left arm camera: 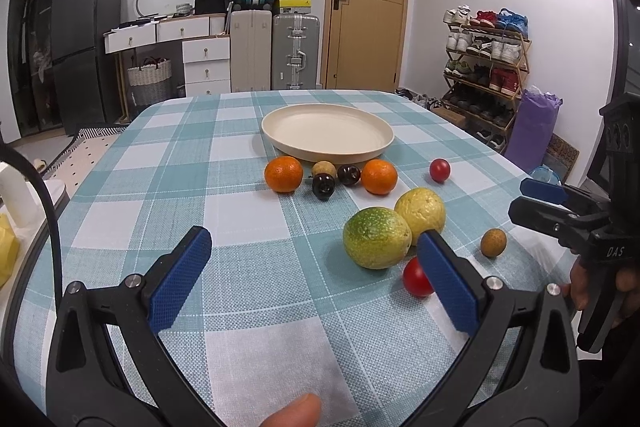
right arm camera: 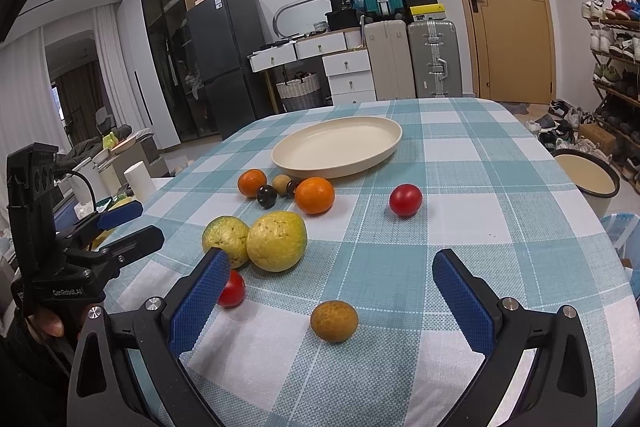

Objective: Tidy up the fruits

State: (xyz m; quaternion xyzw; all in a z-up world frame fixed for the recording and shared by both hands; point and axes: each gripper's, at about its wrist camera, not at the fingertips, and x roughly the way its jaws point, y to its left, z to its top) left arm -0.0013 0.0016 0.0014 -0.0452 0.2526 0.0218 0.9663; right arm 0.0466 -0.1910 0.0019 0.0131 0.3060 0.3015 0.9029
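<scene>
A cream plate point(left arm camera: 276, 131) point(right arm camera: 394, 129) sits empty mid-table. In front of it lie two oranges point(left arm camera: 283, 173) point(left arm camera: 379, 176), two dark cherries point(left arm camera: 323, 185) point(left arm camera: 348, 174) and a small brown fruit point(left arm camera: 323, 168). Nearer are a green-yellow fruit point(left arm camera: 376, 237) point(right arm camera: 226, 239), a yellow fruit point(left arm camera: 420, 211) point(right arm camera: 277, 241), two red tomatoes point(left arm camera: 415, 279) point(right arm camera: 405, 199) and a brown longan point(left arm camera: 493, 242) point(right arm camera: 334, 320). My left gripper point(left arm camera: 316, 247) is open and empty above the cloth, left of the green-yellow fruit. My right gripper point(right arm camera: 332, 267) is open and empty, with the longan lying between its fingers.
The checked tablecloth point(left arm camera: 240, 219) covers the table, whose edges curve off left and right. A bucket point(right arm camera: 586, 183) stands on the floor at the right, by a shoe rack point(left arm camera: 486, 67). Suitcases, drawers and a fridge are behind.
</scene>
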